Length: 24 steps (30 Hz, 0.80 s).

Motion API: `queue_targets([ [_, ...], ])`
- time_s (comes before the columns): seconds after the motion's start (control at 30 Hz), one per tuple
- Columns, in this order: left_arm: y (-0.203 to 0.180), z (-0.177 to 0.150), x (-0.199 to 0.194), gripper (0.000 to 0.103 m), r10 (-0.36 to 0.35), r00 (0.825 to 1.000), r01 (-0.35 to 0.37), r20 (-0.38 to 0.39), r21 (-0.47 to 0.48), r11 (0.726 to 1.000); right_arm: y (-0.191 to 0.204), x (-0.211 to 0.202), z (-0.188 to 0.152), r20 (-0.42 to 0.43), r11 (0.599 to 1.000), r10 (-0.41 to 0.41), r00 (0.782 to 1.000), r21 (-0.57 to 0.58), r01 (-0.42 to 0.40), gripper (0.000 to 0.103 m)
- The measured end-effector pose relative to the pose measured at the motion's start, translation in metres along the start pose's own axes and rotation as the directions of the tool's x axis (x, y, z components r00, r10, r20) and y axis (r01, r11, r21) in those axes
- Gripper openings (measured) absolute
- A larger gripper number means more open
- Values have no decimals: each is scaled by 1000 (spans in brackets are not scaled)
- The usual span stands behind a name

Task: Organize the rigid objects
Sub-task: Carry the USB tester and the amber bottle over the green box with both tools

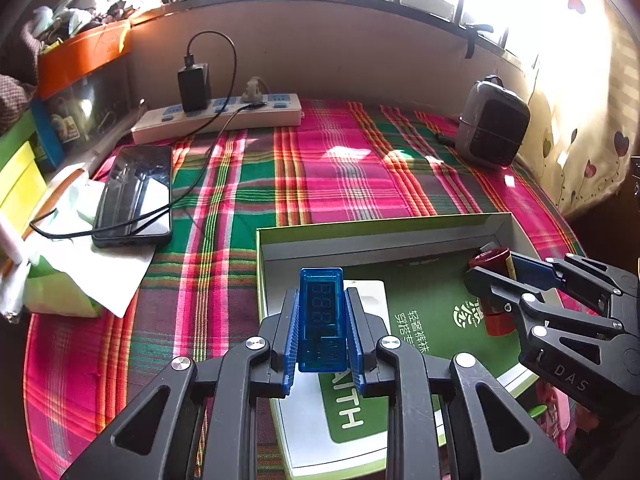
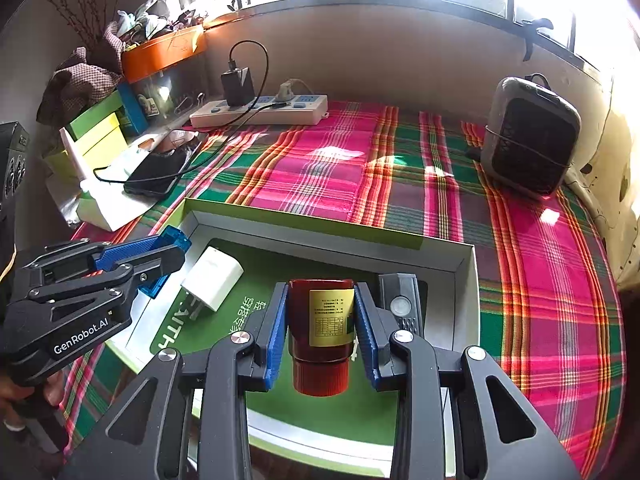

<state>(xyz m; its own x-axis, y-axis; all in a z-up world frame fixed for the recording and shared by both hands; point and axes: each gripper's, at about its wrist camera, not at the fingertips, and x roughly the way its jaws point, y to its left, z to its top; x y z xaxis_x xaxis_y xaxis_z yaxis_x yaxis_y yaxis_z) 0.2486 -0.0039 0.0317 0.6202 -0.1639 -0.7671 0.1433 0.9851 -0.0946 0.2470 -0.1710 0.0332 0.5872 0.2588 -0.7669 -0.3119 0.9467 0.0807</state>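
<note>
My left gripper (image 1: 322, 300) is shut on a clear blue USB meter (image 1: 321, 316), held upright over the left edge of an open green-lined box (image 1: 384, 232). My right gripper (image 2: 321, 292) is shut on a dark red bottle with a gold label (image 2: 320, 332), above the same box (image 2: 304, 220). Inside the box lie a white charger (image 2: 212, 278) and a black remote (image 2: 402, 300). In the left wrist view the right gripper (image 1: 486, 270) shows at right with the red bottle (image 1: 490, 260). In the right wrist view the left gripper (image 2: 178, 250) shows at left with the meter (image 2: 174, 236).
The box rests on a pink and green plaid cloth (image 1: 340, 168). A black phone (image 1: 136, 192) with a cable lies at left on white tissue. A white power strip (image 1: 224, 116) runs along the back wall. A grey heater (image 2: 532, 136) stands at back right. Stacked boxes (image 2: 100, 128) crowd the left.
</note>
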Motion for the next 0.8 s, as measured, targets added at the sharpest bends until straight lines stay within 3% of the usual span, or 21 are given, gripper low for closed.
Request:
queue_targets([
  [0.8,3,4,14,21,-3,1000,3,-12,-9,1000,1,33,9,-35,1000,-13,999,-10,12,33],
])
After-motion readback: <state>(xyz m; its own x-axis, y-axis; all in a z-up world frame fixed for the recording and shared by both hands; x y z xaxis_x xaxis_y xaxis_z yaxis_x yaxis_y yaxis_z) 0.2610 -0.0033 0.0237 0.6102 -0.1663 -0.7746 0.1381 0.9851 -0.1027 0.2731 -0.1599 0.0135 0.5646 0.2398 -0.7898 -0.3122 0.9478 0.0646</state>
